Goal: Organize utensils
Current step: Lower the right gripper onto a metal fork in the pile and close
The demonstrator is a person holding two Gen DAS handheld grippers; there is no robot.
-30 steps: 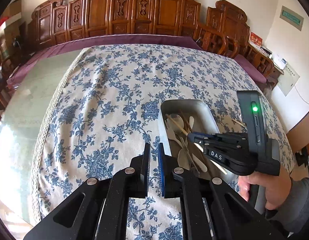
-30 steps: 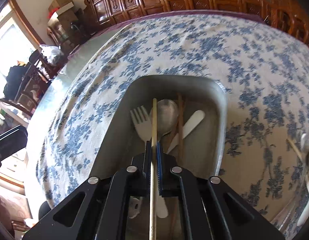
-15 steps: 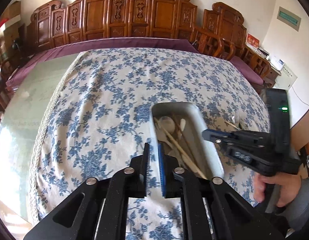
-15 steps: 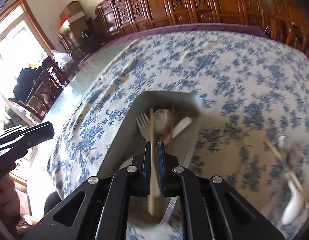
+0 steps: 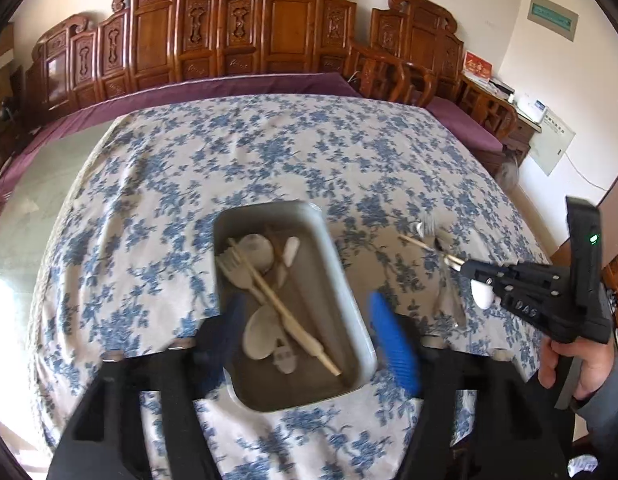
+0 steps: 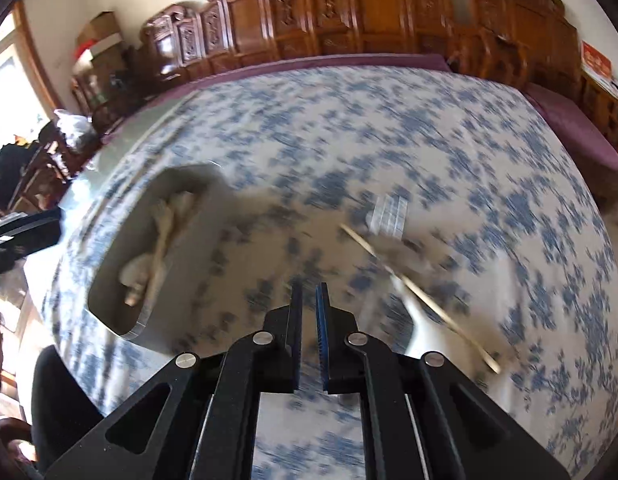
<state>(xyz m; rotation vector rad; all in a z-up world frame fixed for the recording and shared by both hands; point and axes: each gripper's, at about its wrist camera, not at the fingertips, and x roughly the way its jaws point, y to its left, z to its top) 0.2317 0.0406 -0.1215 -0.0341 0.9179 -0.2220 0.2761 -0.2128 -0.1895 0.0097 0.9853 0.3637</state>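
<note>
A grey metal tray (image 5: pixel 333 256) sits mid-table with a wooden chopstick (image 5: pixel 285 316), a pale fork (image 5: pixel 233 268) and white spoons (image 5: pixel 261 336) lying inside. My left gripper (image 5: pixel 313 328) hovers over its near half, jaws opening wide, nothing pressed between them. To the right, a wooden chopstick (image 6: pixel 429 300), a metal fork (image 6: pixel 389 212) and a white spoon (image 6: pixel 413 316) lie loose on the cloth. My right gripper (image 6: pixel 309 292) hangs just left of them, jaws opening with a narrow bare gap. The left wrist view shows that gripper (image 5: pixel 469 270) over the loose pieces.
A blue-flowered tablecloth (image 5: pixel 269 152) covers the table, with bare glass (image 5: pixel 37 184) at its left. Carved wooden chairs (image 5: pixel 293 32) line the far side. A person's hand (image 5: pixel 577 364) holds the right gripper. The tray (image 6: pixel 217 200) is at the left of the blurred right wrist view.
My right gripper let go of the chopstick, which now lies in the tray, and swung right toward the loose utensils. My left gripper went from shut to wide apart and moved over the tray.
</note>
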